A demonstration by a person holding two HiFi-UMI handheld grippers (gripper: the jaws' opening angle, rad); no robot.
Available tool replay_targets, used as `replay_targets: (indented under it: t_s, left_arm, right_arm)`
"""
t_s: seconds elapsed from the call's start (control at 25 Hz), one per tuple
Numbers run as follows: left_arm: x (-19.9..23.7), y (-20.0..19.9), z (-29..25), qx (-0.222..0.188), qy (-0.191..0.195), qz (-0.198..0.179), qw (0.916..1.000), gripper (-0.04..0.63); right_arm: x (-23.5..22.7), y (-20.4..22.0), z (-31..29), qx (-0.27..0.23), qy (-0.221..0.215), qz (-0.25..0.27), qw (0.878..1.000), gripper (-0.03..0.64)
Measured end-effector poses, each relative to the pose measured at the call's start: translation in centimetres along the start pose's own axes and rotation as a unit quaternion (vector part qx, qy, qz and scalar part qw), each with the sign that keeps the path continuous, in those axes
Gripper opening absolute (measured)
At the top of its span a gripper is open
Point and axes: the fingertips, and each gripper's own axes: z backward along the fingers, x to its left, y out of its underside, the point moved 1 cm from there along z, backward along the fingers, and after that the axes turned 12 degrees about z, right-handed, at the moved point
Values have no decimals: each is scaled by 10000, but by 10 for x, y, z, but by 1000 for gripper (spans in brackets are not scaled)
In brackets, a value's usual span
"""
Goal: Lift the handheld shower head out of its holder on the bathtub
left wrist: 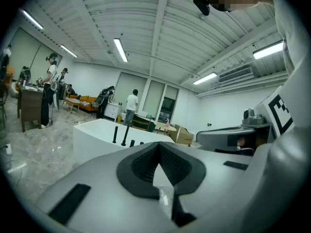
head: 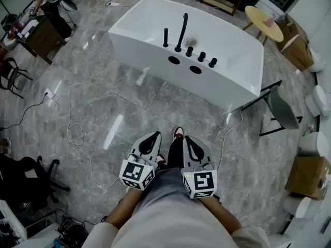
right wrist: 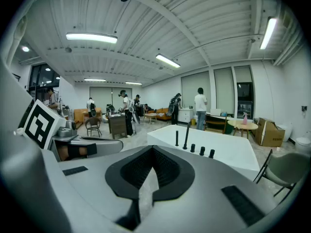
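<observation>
A white freestanding bathtub (head: 243, 81) stands far ahead on the marble floor. Black fittings line its near rim: a short upright rod that looks like the handheld shower head (head: 165, 37) in its holder, a taller curved spout (head: 181, 32) and three knobs (head: 201, 56). Both gripper views show them small and distant: the shower head (left wrist: 115, 134) (right wrist: 177, 137) and the tub (left wrist: 92, 135) (right wrist: 221, 159). My left gripper (head: 151, 137) (left wrist: 159, 145) and right gripper (head: 189, 140) (right wrist: 154, 149) are held low by the person's waist, side by side. Both are shut and hold nothing.
A dark folding chair (head: 279, 110) stands at the tub's right end. Behind it are a round wooden table (head: 265, 22) and cardboard boxes (head: 297, 50). White cables (head: 77, 138) trail over the floor on the left. A desk (head: 44, 35) with people stands far left.
</observation>
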Motion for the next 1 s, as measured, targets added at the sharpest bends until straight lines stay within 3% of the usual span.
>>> replay_targets:
  t_s: [0.52, 1.0]
  left_arm:
    - [12, -21, -22, -84, -83, 291, 9995, 5]
    - [43, -60, -107, -104, -297, 559, 9979, 5]
  right_arm:
    - [-17, -21, -33, -158, -399, -233, 9988, 20]
    - [-78, -37, -102, -50, -693, -395, 9968, 20]
